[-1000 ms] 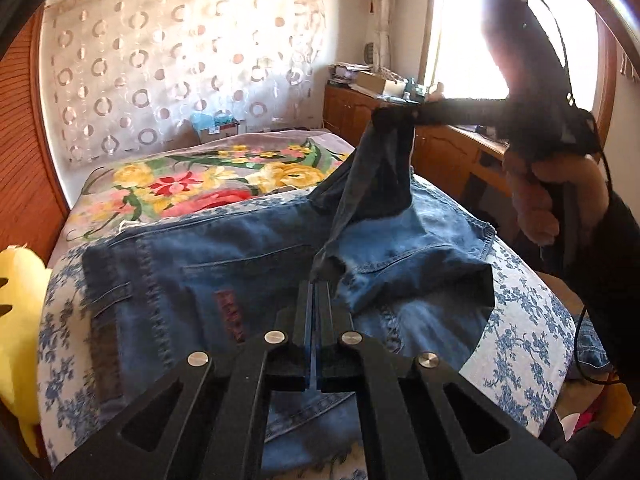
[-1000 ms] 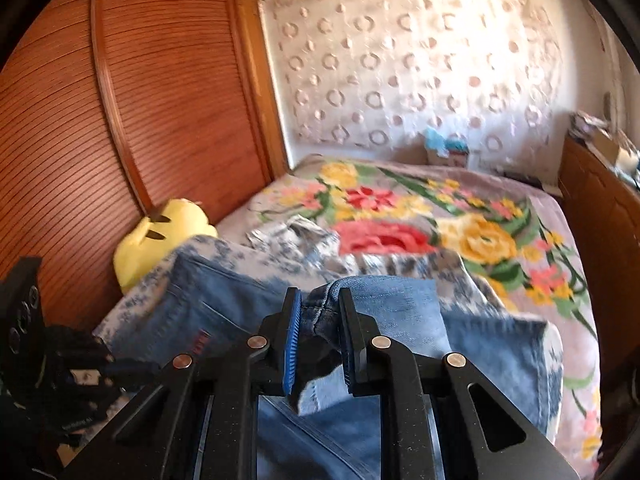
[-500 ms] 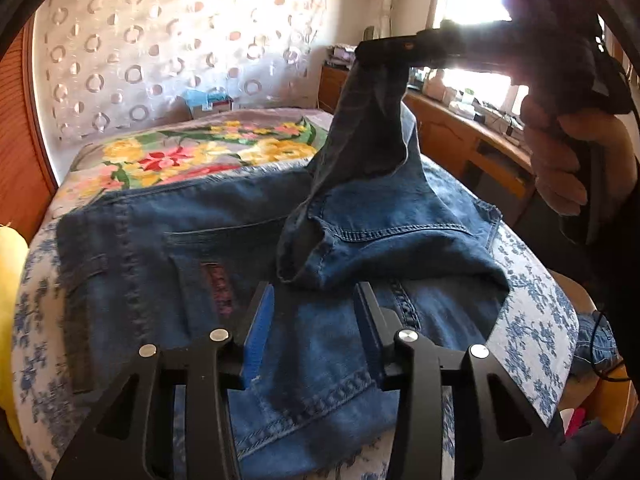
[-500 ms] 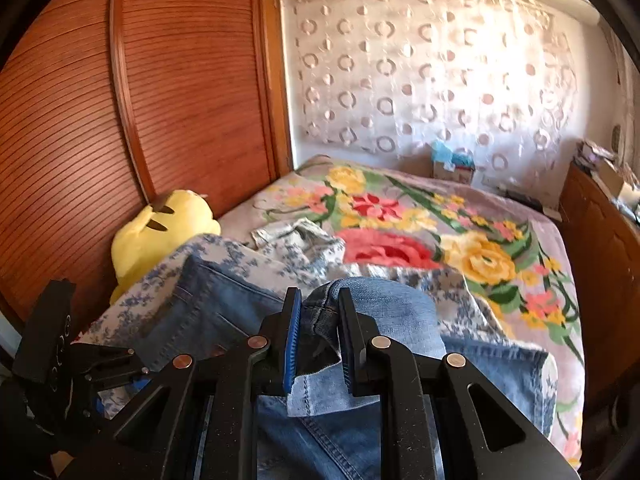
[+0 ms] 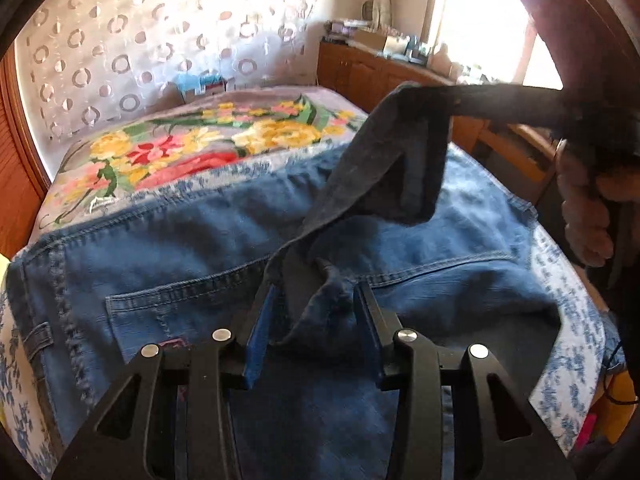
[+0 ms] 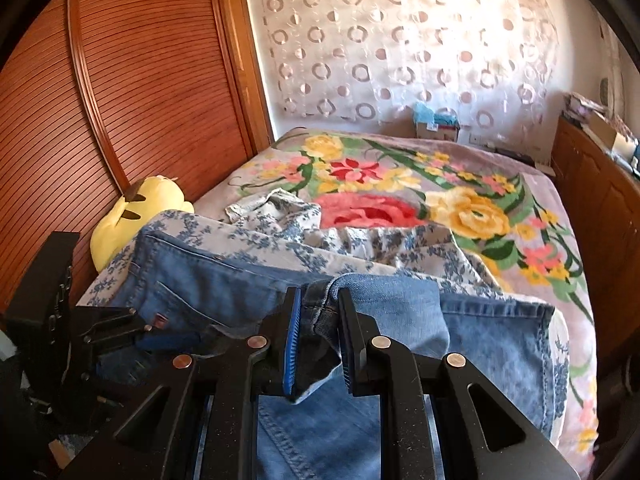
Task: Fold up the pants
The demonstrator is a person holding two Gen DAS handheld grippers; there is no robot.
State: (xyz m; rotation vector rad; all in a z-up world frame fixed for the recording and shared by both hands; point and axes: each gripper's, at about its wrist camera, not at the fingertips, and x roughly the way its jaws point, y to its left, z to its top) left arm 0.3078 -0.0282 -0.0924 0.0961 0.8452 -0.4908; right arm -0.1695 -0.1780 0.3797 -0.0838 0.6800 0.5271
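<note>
Blue jeans (image 5: 192, 256) lie spread on the near end of the bed, back pocket up; they also show in the right wrist view (image 6: 188, 276). My right gripper (image 6: 318, 312) is shut on a folded hem of the jeans (image 6: 320, 304) and holds it raised; in the left wrist view it (image 5: 452, 98) hangs a dark flap of denim (image 5: 384, 168) above the bed. My left gripper (image 5: 314, 312) is open, its jaws on either side of the lower bunched end of that flap (image 5: 320, 300), which lies between the pads.
A blue-flowered white sheet (image 6: 280, 240) lies under the jeans, on a floral blanket (image 6: 400, 184). A yellow plush toy (image 6: 132, 216) sits at the bed's left edge by the wooden wardrobe (image 6: 120, 80). Wooden cabinets (image 5: 380, 76) run along the right side.
My left gripper went from shut to open and moved forward around the lower end of the lifted fold. My right gripper kept its grip and lowered the denim.
</note>
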